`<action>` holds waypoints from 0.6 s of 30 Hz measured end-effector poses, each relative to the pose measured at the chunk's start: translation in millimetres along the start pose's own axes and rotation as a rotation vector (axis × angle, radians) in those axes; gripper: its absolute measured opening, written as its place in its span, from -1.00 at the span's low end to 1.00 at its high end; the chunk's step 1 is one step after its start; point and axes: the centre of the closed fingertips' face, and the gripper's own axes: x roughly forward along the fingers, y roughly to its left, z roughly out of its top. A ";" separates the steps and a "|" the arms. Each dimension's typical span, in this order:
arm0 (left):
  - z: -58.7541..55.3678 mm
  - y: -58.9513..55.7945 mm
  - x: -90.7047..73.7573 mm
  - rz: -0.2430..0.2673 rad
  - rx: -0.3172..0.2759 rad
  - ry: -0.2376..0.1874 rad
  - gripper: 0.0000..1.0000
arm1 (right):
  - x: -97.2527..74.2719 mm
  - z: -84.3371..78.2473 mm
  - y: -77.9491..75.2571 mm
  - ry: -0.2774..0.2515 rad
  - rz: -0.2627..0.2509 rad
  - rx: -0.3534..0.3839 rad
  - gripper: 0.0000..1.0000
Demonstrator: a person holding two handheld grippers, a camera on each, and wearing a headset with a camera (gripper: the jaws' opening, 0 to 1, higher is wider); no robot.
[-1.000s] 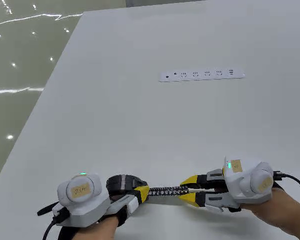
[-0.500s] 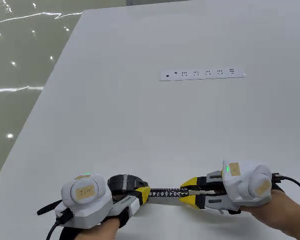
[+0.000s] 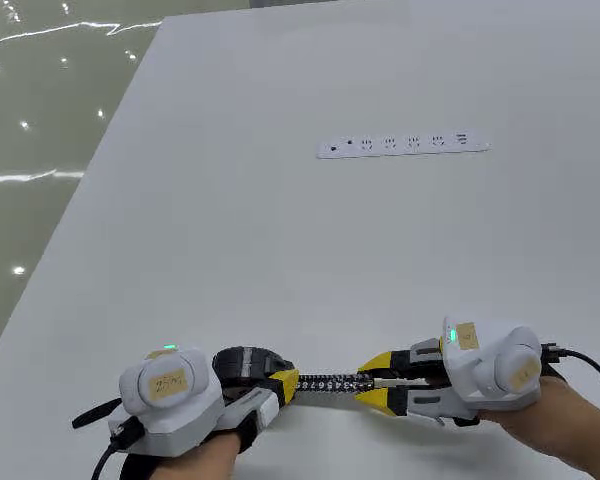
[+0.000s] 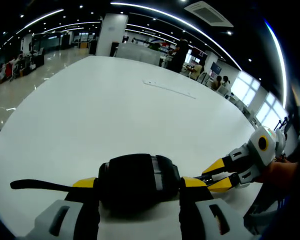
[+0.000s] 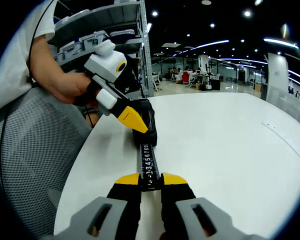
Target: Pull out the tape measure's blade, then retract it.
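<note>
The left tongs (image 3: 283, 385) clamp the tape measure (image 3: 242, 364) at the counter's (image 3: 280, 230) near edge. The right tongs (image 3: 374, 383) pinch its blade (image 3: 330, 383), which runs straight and short between them.

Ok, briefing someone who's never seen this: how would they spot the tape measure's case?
On the white table, find two grippers facing each other at the near edge. The case sits in the yellow-tipped jaws of the left gripper. It is black and rounded, with a numbered blade running to the right gripper, unlike the flat white power strip.
</note>
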 end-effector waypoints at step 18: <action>-1.1 -0.3 0.4 -0.001 0.042 0.007 0.16 | 21.4 3.8 4.2 -0.013 0.006 -0.004 -0.75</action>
